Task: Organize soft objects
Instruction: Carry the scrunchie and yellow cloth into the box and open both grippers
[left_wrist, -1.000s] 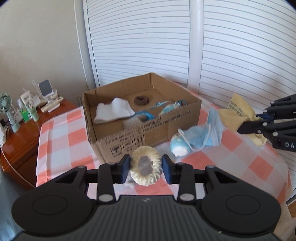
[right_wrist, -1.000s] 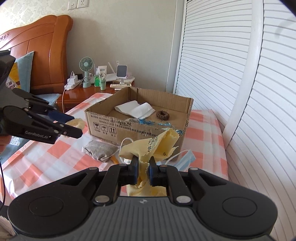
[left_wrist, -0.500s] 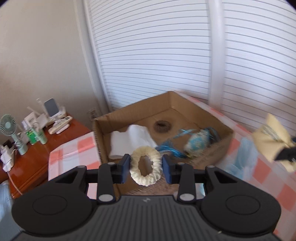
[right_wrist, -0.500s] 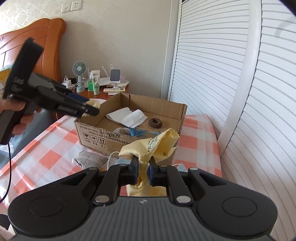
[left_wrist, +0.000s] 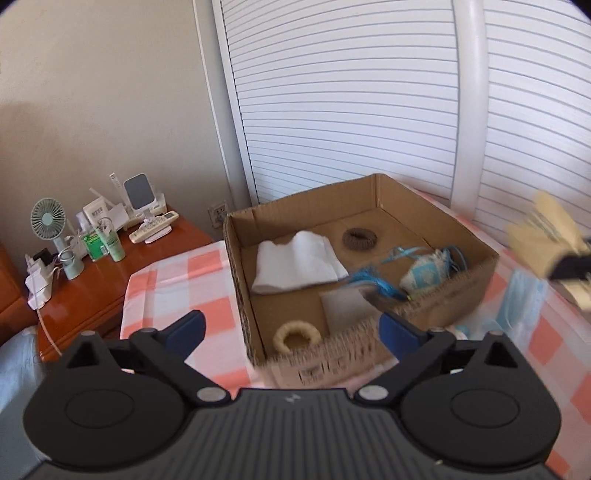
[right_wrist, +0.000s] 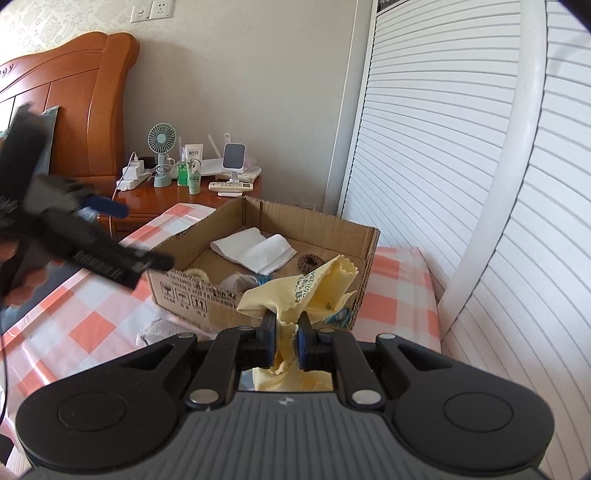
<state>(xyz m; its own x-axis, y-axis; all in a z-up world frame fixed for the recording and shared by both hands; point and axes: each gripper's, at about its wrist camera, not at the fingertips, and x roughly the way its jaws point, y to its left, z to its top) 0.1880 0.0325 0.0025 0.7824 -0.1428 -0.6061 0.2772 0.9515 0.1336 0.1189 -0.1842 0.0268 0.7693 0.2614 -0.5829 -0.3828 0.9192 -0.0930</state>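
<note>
An open cardboard box (left_wrist: 236, 258) (right_wrist: 362, 258) stands on a checked tablecloth. Inside lie a cream ring scrunchie (left_wrist: 296, 335), a folded white cloth (left_wrist: 299, 264) (right_wrist: 255, 249), a brown scrunchie (left_wrist: 359, 239) (right_wrist: 309, 263), a grey pad (left_wrist: 347, 306) and blue string items (left_wrist: 424, 271). My left gripper (left_wrist: 291, 328) is open and empty above the box's near corner. My right gripper (right_wrist: 286, 341) is shut on a yellow cloth (right_wrist: 306, 288), held in front of the box; it shows at the right edge of the left wrist view (left_wrist: 543, 236).
A blue face mask (left_wrist: 521, 299) lies right of the box. A grey pouch (right_wrist: 159, 328) lies in front of it. A wooden bedside table (left_wrist: 92, 280) with a fan (right_wrist: 161, 142), bottles and a remote stands behind. White slatted doors (right_wrist: 443, 147) run along the right.
My left gripper has opened and let go of the cream scrunchie, which now lies in the box's near corner. My right gripper still holds the yellow cloth and has come closer to the box.
</note>
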